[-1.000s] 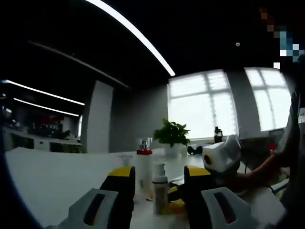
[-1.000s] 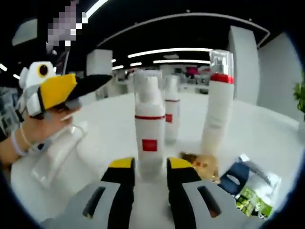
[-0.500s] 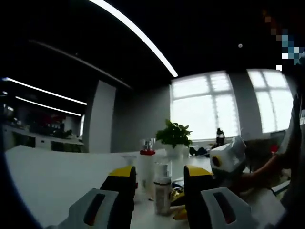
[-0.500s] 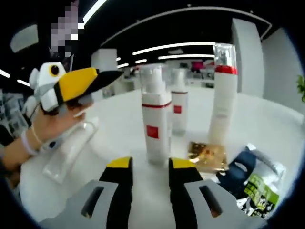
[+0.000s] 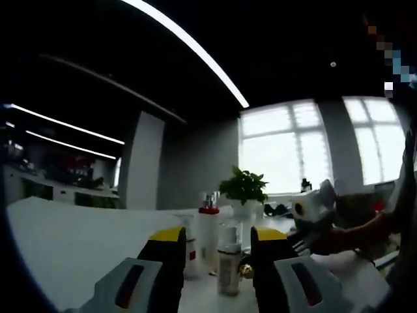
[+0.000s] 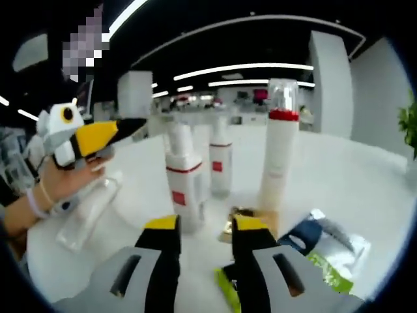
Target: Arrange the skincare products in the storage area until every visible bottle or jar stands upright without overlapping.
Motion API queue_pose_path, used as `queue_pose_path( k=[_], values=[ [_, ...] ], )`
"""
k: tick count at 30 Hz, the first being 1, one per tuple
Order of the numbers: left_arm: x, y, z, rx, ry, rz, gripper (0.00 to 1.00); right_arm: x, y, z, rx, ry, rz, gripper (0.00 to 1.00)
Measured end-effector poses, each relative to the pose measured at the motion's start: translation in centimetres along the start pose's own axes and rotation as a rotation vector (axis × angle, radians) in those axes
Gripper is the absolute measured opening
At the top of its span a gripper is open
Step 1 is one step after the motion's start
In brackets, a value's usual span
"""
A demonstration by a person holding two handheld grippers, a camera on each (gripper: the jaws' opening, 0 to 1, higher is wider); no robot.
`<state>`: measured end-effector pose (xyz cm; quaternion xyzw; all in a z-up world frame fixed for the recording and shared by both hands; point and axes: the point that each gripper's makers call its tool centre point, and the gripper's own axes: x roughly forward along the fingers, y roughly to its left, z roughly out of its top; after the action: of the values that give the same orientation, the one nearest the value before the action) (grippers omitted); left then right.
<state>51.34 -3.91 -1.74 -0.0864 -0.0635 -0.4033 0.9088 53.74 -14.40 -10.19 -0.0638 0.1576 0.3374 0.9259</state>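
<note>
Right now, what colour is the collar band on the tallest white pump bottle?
Red, just under the clear cap of the tall white pump bottle; the right gripper view shows it best.

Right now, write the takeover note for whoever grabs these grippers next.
Right gripper: open, holding nothing, behind the standing bottles.
Left gripper: open, holding nothing, raised over the white table.
Upright: tall red-collared bottle, pump bottle with red label, smaller bottle behind it.
Still lying down: clear bottle at the left, under the left gripper.
Loose beside the bottles: gold packet, blue and green sachets.
Left to do: stand the clear bottle upright, apart from the others.
</note>
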Motion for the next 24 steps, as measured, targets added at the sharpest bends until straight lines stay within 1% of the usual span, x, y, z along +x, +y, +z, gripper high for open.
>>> queue_pose_path(
  k=[2, 3, 4, 6, 7, 8, 11, 13, 15, 17, 18, 19, 20, 21, 23, 24],
  values=[
    [0.0, 0.1, 0.0, 0.003, 0.0, 0.009, 0.41, 0.0, -0.9, -0.3, 0.007, 0.037, 0.004, 0.4],
    [0.0, 0.2, -0.1, 0.006, 0.003, 0.015, 0.41, 0.1, -1.0, -1.0, 0.002, 0.092, 0.038, 0.43],
    [0.0, 0.2, -0.1, 0.008, 0.004, 0.016, 0.41, 0.1, -1.3, -1.5, 0.009, 0.139, 0.046, 0.46],
    [0.0, 0.1, -0.1, 0.009, 0.005, 0.015, 0.41, 0.5, -2.3, -1.2, 0.001, 0.167, 0.055, 0.5],
    [0.1, 0.1, -0.1, 0.011, 0.005, 0.015, 0.41, 0.6, -2.4, -1.3, -0.002, 0.177, 0.057, 0.52],
    [0.0, 0.0, -0.1, 0.012, 0.005, 0.014, 0.41, 0.6, -2.7, -1.4, -0.009, 0.203, 0.061, 0.53],
    [0.0, 0.0, -0.1, 0.019, 0.005, 0.017, 0.41, 1.0, -3.8, -1.0, -0.04, 0.253, 0.07, 0.53],
    [0.0, 0.0, 0.0, 0.015, 0.001, 0.018, 0.41, 1.4, -4.4, -1.0, -0.033, 0.305, 0.082, 0.52],
    [0.0, 0.1, 0.0, 0.01, -0.001, 0.02, 0.41, 1.6, -4.6, -1.3, -0.04, 0.356, 0.093, 0.56],
    [0.0, 0.1, 0.0, 0.01, -0.003, 0.02, 0.41, 2.4, -4.9, -0.9, -0.048, 0.366, 0.087, 0.58],
    [0.0, 0.1, 0.0, 0.008, -0.004, 0.019, 0.41, 2.5, -5.1, -1.3, -0.059, 0.415, 0.08, 0.59],
    [0.1, 0.1, 0.1, 0.008, -0.005, 0.02, 0.41, 2.6, -5.1, -1.6, -0.057, 0.448, 0.081, 0.6],
    [0.1, 0.1, 0.1, 0.01, -0.004, 0.02, 0.41, 2.8, -5.0, -1.8, -0.037, 0.475, 0.072, 0.61],
    [0.1, 0.1, 0.1, 0.011, -0.004, 0.02, 0.41, 3.1, -5.0, -1.7, -0.022, 0.48, 0.056, 0.62],
    [0.1, 0.1, 0.1, 0.015, -0.004, 0.021, 0.41, 3.7, -4.9, -1.8, 0.016, 0.493, 0.049, 0.61],
    [0.1, 0.1, 0.2, 0.015, -0.005, 0.02, 0.41, 3.8, -4.9, -1.9, 0.019, 0.498, 0.047, 0.62]
  ],
)
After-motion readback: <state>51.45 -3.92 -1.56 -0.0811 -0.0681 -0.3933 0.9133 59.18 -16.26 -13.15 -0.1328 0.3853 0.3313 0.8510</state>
